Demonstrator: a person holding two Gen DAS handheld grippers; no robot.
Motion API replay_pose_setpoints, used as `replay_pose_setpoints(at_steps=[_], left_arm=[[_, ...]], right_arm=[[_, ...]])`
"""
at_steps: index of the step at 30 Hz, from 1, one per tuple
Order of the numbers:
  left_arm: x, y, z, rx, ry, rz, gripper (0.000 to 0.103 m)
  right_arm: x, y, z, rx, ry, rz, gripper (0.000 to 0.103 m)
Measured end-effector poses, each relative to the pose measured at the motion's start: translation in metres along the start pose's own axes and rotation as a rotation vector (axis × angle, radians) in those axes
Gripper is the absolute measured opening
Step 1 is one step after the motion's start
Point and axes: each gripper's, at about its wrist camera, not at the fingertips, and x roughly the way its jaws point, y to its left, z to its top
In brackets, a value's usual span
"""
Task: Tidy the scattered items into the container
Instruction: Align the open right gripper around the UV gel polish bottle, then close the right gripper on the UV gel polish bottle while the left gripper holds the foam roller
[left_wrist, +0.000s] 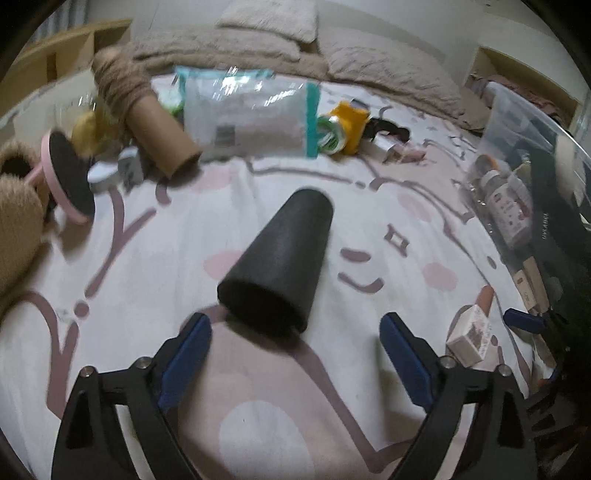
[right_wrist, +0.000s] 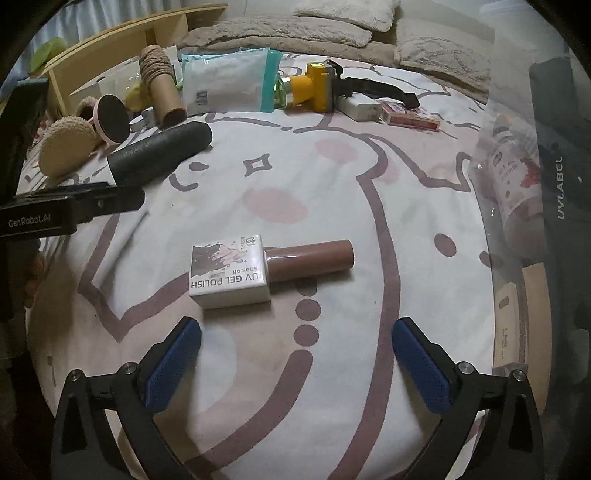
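A black foam tube (left_wrist: 280, 266) lies on the bed sheet just ahead of my left gripper (left_wrist: 295, 332), which is open and empty; the tube also shows in the right wrist view (right_wrist: 159, 153). A UV gel polish bottle (right_wrist: 236, 273) with a brown cap lies on its side just ahead of my right gripper (right_wrist: 295, 336), which is open and empty. The bottle shows at the right in the left wrist view (left_wrist: 472, 332). A clear plastic container (right_wrist: 517, 177) stands at the right with a bottle and boxes inside; it also shows in the left wrist view (left_wrist: 524, 177).
Scattered at the back: a cardboard twine spool (right_wrist: 162, 88), a teal-edged plastic pouch (right_wrist: 225, 83), a yellow tool (right_wrist: 314, 88), a white box (right_wrist: 360, 107), a red box (right_wrist: 412, 118), a pink round mirror (right_wrist: 112, 118), fluffy slippers (right_wrist: 66, 147). Pillows (right_wrist: 351, 33) lie behind.
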Motion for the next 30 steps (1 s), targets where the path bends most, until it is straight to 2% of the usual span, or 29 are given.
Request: replay_pose_setpoints(at_steps=[2,8,11,17,23,25,27,30], left_arm=[[0.001,-0.001,-0.001,0.004,0.003,0.003,0.103],[0.007,-0.011,-0.009,0.108,0.019,0.052,0.103],[0.008,-0.012,-0.009,0.105,0.019,0.067,0.103],[0.001,-0.004,-0.007,0.053,0.005,0.017,0.103],[-0.01,-0.001,-0.001,0.006,-0.029,-0.073,0.101],[-0.013,-0.002,0.001,0.004,-0.043,-0.111,0.097],[-0.014,-0.004,0.001,0.004,-0.046,-0.14,0.084],[-0.013,-0.007,0.001,0.005,-0.043,-0.158,0.078]], right_arm=[[0.0,0.0,-0.001,0.001,-0.007,-0.001,0.103],[-0.001,0.0,-0.005,-0.011,-0.034,-0.011,0.103],[0.0,-0.001,-0.006,-0.009,-0.04,-0.003,0.103],[0.0,0.0,-0.007,-0.013,-0.049,-0.01,0.103],[0.0,0.001,-0.007,-0.009,-0.052,-0.026,0.103],[0.001,0.001,-0.007,-0.005,-0.056,-0.027,0.103],[0.001,0.001,-0.008,0.0,-0.064,-0.026,0.103],[0.004,-0.001,-0.008,0.013,-0.08,-0.019,0.103]])
